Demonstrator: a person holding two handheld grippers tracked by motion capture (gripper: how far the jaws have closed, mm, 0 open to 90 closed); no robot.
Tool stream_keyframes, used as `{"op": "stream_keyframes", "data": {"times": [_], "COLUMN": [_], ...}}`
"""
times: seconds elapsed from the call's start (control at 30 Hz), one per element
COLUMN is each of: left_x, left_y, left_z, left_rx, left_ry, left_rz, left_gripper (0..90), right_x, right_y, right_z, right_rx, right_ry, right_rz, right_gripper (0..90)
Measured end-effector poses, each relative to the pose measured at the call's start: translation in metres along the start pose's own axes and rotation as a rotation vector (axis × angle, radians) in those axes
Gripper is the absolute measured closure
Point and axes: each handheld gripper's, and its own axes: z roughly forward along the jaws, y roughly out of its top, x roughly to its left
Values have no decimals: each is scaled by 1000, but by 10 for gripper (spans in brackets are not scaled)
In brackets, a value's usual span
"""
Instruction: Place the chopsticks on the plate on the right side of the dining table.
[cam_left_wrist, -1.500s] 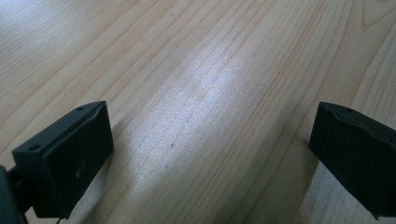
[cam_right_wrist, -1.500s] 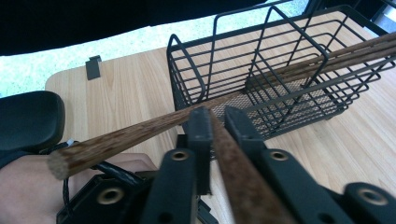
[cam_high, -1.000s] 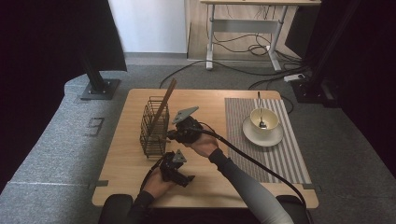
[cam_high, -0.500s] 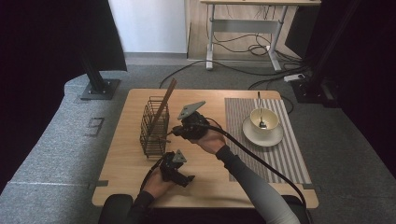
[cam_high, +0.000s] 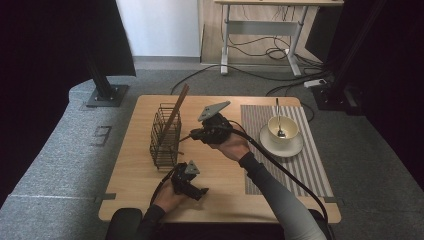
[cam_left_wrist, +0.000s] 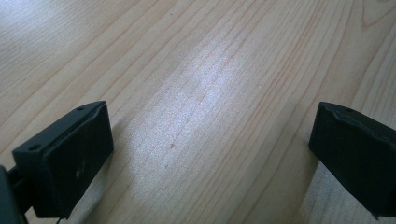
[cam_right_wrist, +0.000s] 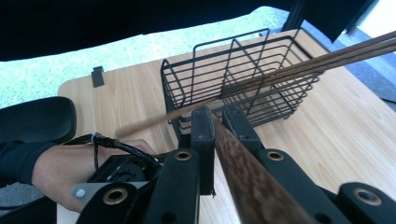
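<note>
A black wire basket (cam_high: 164, 136) stands on the left half of the wooden table (cam_high: 130, 165), with several long wooden sticks (cam_high: 178, 107) leaning out of it. My right gripper (cam_high: 194, 135) hovers just right of the basket, pointing at it. In the right gripper view its jaws are shut on a dark wooden stick (cam_right_wrist: 238, 168) that runs back toward the camera, with the basket (cam_right_wrist: 243, 79) and its sticks (cam_right_wrist: 327, 58) right ahead. My left gripper (cam_high: 201, 192) rests low near the table's front edge. Its fingers (cam_left_wrist: 70, 158) stand wide apart over bare wood.
A cream bowl (cam_high: 283, 129) holding a spoon sits on a saucer on a striped placemat (cam_high: 300, 170) at the right. The right gripper's cable (cam_high: 285, 172) trails over the table's front right. A desk frame and floor cables lie beyond the table.
My right gripper has risen and drifted right and back, away from the basket, still shut on the stick. The left gripper has stayed put.
</note>
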Motion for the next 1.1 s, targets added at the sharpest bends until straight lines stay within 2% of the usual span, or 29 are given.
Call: {"op": "stream_keyframes", "data": {"times": [0.23, 0.53, 0.8, 1.1], "left_x": [0, 0, 0, 0], "left_y": [0, 0, 0, 0], "left_z": [0, 0, 0, 0], "left_rx": [-4, -3, -2, -2], "left_ry": [0, 0, 0, -4], "left_rz": [-2, -3, 0, 1], "left_gripper": [0, 0, 0, 0], "right_x": [-5, -14, -22, -27], "right_y": [3, 0, -19, -46], "right_z": [-16, -42, -56, -65], "right_rx": [-24, -48, -50, -55], "right_ry": [-16, -64, -90, -110], "right_rz": [10, 25, 51, 73], "right_gripper": [826, 826, 827, 827]}}
